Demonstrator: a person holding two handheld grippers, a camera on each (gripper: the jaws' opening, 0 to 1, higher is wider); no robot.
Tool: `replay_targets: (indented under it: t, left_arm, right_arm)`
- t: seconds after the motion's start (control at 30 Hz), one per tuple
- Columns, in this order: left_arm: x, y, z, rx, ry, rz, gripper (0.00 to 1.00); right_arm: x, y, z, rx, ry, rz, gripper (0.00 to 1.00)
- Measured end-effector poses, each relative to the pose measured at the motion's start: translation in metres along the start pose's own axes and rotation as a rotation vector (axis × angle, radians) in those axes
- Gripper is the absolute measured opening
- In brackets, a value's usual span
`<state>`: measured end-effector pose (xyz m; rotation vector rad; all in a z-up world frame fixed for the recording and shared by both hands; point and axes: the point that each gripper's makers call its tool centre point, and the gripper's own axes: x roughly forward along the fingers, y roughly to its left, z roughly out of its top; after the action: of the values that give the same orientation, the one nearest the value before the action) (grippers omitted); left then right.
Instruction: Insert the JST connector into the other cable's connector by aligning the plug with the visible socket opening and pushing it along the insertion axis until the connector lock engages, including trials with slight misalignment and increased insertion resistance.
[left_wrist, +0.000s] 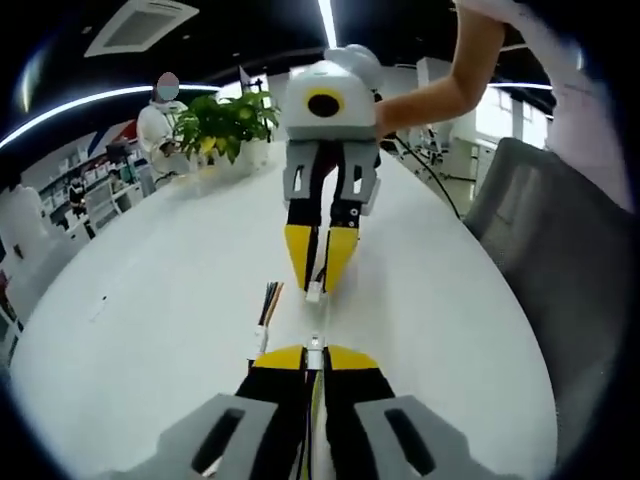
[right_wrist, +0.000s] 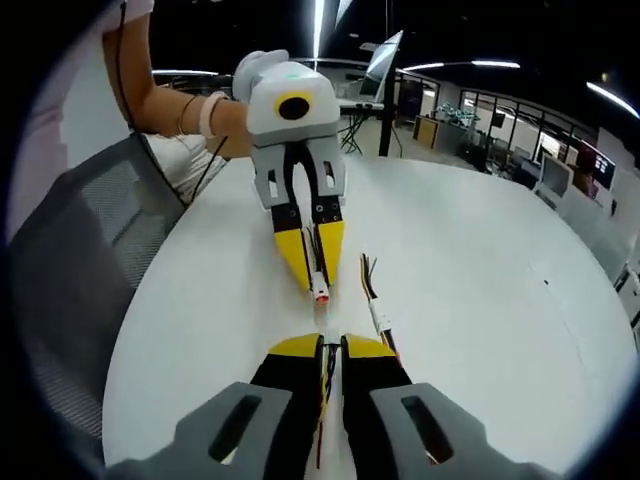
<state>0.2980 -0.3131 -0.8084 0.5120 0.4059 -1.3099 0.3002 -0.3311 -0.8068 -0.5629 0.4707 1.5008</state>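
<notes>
In the left gripper view my left gripper (left_wrist: 313, 356) is shut on a cable, and its small white connector (left_wrist: 314, 344) pokes out past the yellow tips. Facing it, my right gripper (left_wrist: 320, 288) is shut on the other cable's white connector (left_wrist: 314, 293). The two connectors point at each other, roughly in line, with a short gap between them. In the right gripper view my right gripper (right_wrist: 332, 346) is shut with wires running between its jaws. Opposite it, the left gripper (right_wrist: 319, 287) holds its connector (right_wrist: 320, 293), whose tip shows red.
A spare cable (left_wrist: 266, 312) with coloured wires lies on the white table (left_wrist: 160, 330) just beside the grippers, also seen as the spare cable (right_wrist: 375, 300). A potted plant (left_wrist: 225, 120) stands at the far table edge. A grey chair (left_wrist: 560, 260) adjoins the table.
</notes>
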Motion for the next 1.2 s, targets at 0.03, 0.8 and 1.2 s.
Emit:
replay_targets:
  t: [0.03, 0.8, 1.2]
  left_arm:
    - [0.0, 0.0, 0.002, 0.006, -0.001, -0.004, 0.0]
    - [0.004, -0.006, 0.016, 0.034, 0.007, -0.045, 0.0]
    - [0.005, -0.004, 0.018, 0.053, -0.006, -0.059, 0.0]
  right_arm:
    - [0.0, 0.002, 0.003, -0.01, -0.002, 0.001, 0.03]
    - [-0.002, 0.018, 0.01, -0.049, 0.011, 0.035, 0.03]
    - [-0.003, 0.018, 0.015, -0.033, -0.036, 0.056, 0.03]
